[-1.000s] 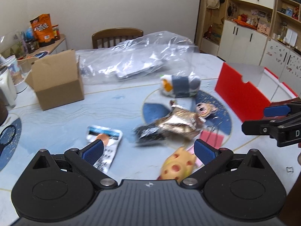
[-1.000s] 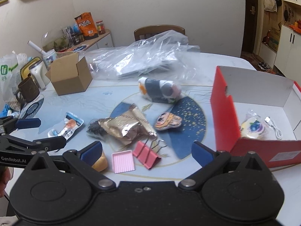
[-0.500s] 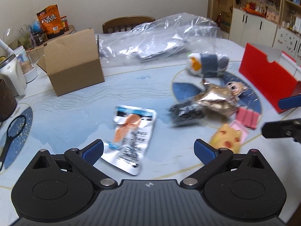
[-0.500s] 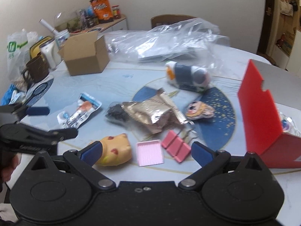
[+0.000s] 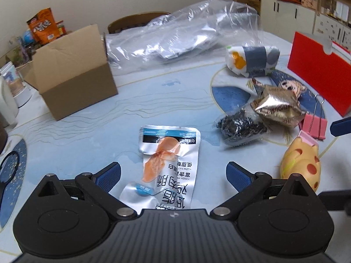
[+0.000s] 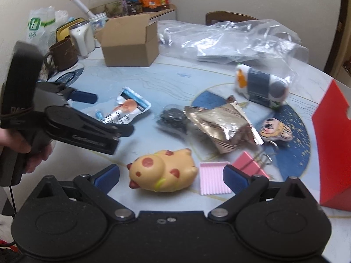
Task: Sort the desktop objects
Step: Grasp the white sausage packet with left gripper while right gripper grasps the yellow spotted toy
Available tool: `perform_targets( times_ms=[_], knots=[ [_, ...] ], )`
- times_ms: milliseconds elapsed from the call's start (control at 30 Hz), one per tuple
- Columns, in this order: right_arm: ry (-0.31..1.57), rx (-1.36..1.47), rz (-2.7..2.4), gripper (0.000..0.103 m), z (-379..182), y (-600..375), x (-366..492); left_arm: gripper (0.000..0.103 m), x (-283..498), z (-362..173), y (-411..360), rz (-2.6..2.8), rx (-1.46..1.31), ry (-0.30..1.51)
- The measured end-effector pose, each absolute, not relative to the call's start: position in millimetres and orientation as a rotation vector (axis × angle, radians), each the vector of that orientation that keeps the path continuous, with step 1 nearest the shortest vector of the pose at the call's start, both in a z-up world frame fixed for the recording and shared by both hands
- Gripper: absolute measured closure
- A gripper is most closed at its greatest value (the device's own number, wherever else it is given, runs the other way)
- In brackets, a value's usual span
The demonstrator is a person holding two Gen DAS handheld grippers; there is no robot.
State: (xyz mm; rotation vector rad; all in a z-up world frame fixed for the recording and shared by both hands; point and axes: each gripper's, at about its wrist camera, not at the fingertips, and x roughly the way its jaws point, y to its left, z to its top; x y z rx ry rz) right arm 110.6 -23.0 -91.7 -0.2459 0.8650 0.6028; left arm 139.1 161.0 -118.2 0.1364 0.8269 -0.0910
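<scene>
My left gripper (image 5: pixel 173 176) is open with a silver snack packet (image 5: pixel 166 166) lying between its jaws on the table; the gripper also shows in the right wrist view (image 6: pixel 105 114), over the packet (image 6: pixel 128 107). My right gripper (image 6: pixel 171 176) is open around a yellow spotted toy (image 6: pixel 162 173), which also shows in the left wrist view (image 5: pixel 301 164). A gold foil pack (image 6: pixel 221 125), a bag of dark bits (image 6: pixel 173 118), a pink clip (image 6: pixel 250 166), a pink card (image 6: pixel 214 177), a cartoon charm (image 6: pixel 275 129) and a grey-banded plush (image 6: pixel 261 85) lie nearby.
An open cardboard box (image 6: pixel 129 43) stands at the back left, and a red box (image 6: pixel 333 131) at the right. A crumpled clear plastic bag (image 6: pixel 230 39) lies at the back. Mugs and a kettle (image 6: pixel 80 37) stand at the far left edge.
My left gripper has moved left and down over the snack packet. My right gripper has moved left and closer, so the yellow toy now lies between its jaws.
</scene>
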Motion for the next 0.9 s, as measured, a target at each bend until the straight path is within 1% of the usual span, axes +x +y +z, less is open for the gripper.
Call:
perform_targets(
  times_ms=[167, 333, 500, 567, 633, 700, 800, 833, 900],
  knots=[
    [0.868, -0.271, 0.620, 0.003, -99.6, -11.5, 111.1, 0.001, 147.4, -130.3, 163.0, -0.099, 0.129, 0.857],
    [0.876, -0.279, 0.619, 0.005, -105.3, -6.0, 114.4, 0.002, 153.0, -133.8, 169.7, -0.107, 0.063, 0.872],
    [0.893, -0.273, 0.614, 0.009, -109.7, -4.5, 118.9, 0.004, 159.2, -133.5, 170.3, -0.100, 0.055, 0.868],
    [0.896, -0.276, 0.615, 0.010, -110.8, -3.5, 119.9, 0.008, 164.1, -132.5, 169.0, -0.102, 0.057, 0.867],
    [0.900, -0.277, 0.618, 0.012, -111.9, -3.0, 120.6, 0.015, 167.5, -131.4, 167.6, -0.105, 0.061, 0.862],
    [0.903, -0.276, 0.619, 0.015, -112.6, -2.6, 121.5, 0.020, 168.6, -130.3, 165.8, -0.109, 0.064, 0.859],
    [0.907, -0.275, 0.622, 0.022, -113.7, -1.8, 123.0, 0.030, 169.0, -128.9, 163.6, -0.114, 0.066, 0.855],
    [0.910, -0.276, 0.626, 0.022, -114.2, -1.5, 123.7, 0.033, 168.8, -128.4, 163.3, -0.115, 0.066, 0.851],
    [0.910, -0.277, 0.629, 0.023, -114.4, -1.3, 124.7, 0.033, 168.8, -128.4, 163.3, -0.113, 0.064, 0.853]
  ],
)
